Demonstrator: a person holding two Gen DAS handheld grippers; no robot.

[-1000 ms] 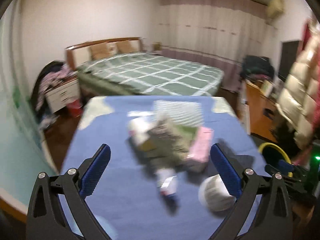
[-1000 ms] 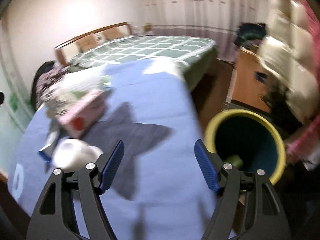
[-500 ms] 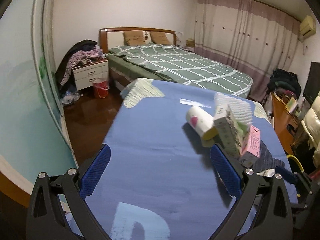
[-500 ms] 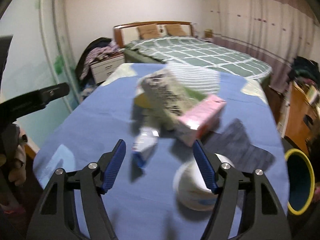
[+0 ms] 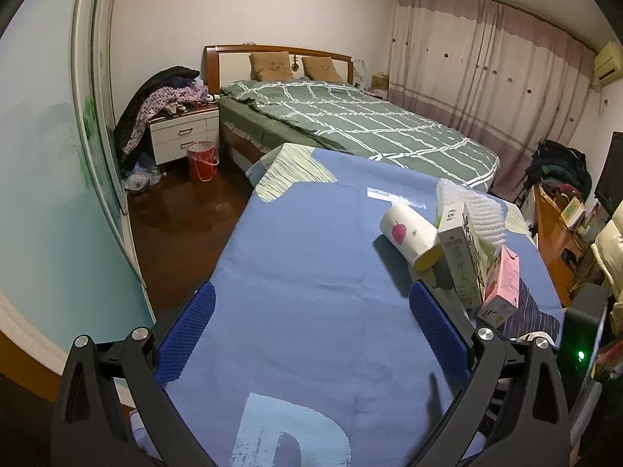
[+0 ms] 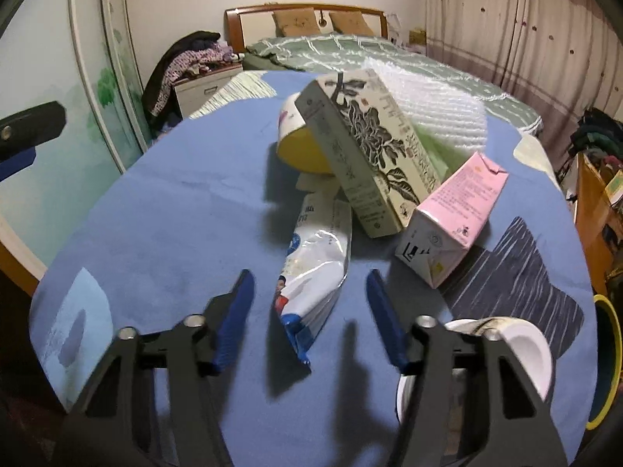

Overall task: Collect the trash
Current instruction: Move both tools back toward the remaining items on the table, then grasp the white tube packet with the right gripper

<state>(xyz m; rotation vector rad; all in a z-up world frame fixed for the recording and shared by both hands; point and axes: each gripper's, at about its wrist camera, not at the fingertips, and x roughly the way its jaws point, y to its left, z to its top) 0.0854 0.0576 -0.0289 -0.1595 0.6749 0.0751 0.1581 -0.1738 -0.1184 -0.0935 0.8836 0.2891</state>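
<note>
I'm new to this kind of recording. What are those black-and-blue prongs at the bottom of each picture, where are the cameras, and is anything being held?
The prongs are the two fingers of hand-held grippers; a person carries one in each hand. A fisheye camera on each looks forward along its fingers, giving a left view and a right view.

Both look over a blue cloth strewn with trash: a foil pouch, a flower-print box, a pink carton, a paper cup, a white bowl and bubble wrap. A yellow-rimmed bin stands at the right edge.

The right gripper is closing around the pouch, pads not yet touching it. The left gripper is open and empty.
</note>
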